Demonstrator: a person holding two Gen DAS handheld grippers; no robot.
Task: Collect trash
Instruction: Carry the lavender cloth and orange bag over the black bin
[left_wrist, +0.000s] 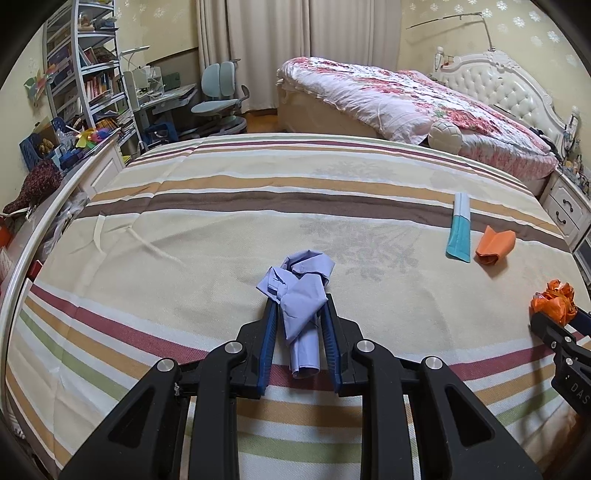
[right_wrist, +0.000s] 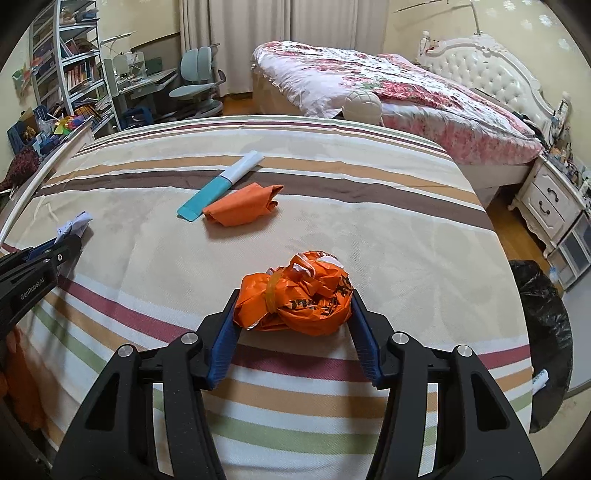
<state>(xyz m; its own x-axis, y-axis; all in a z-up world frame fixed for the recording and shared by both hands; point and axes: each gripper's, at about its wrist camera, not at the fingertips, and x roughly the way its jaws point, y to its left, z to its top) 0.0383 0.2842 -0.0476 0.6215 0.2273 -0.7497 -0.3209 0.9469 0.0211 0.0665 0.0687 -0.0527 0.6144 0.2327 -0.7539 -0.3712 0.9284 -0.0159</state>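
Observation:
My left gripper (left_wrist: 298, 301) is shut on a crumpled lilac paper (left_wrist: 299, 291) just above the striped bedspread (left_wrist: 221, 236). My right gripper (right_wrist: 293, 295) is shut on a crumpled orange plastic bag (right_wrist: 299, 295); it also shows at the right edge of the left wrist view (left_wrist: 554, 304). A teal and white wrapper (right_wrist: 221, 184) and a folded orange paper (right_wrist: 242, 205) lie side by side further up the bed, seen in the left wrist view too, wrapper (left_wrist: 459, 229) and orange paper (left_wrist: 495, 245). A black bin bag (right_wrist: 546, 332) stands beside the bed at the right.
A second bed with a floral quilt (left_wrist: 406, 99) stands beyond. A white nightstand (right_wrist: 546, 203) is at the right. A desk, a blue chair (left_wrist: 218, 99) and bookshelves (left_wrist: 85, 66) fill the far left. A white rail (left_wrist: 48, 218) runs along the bed's left edge.

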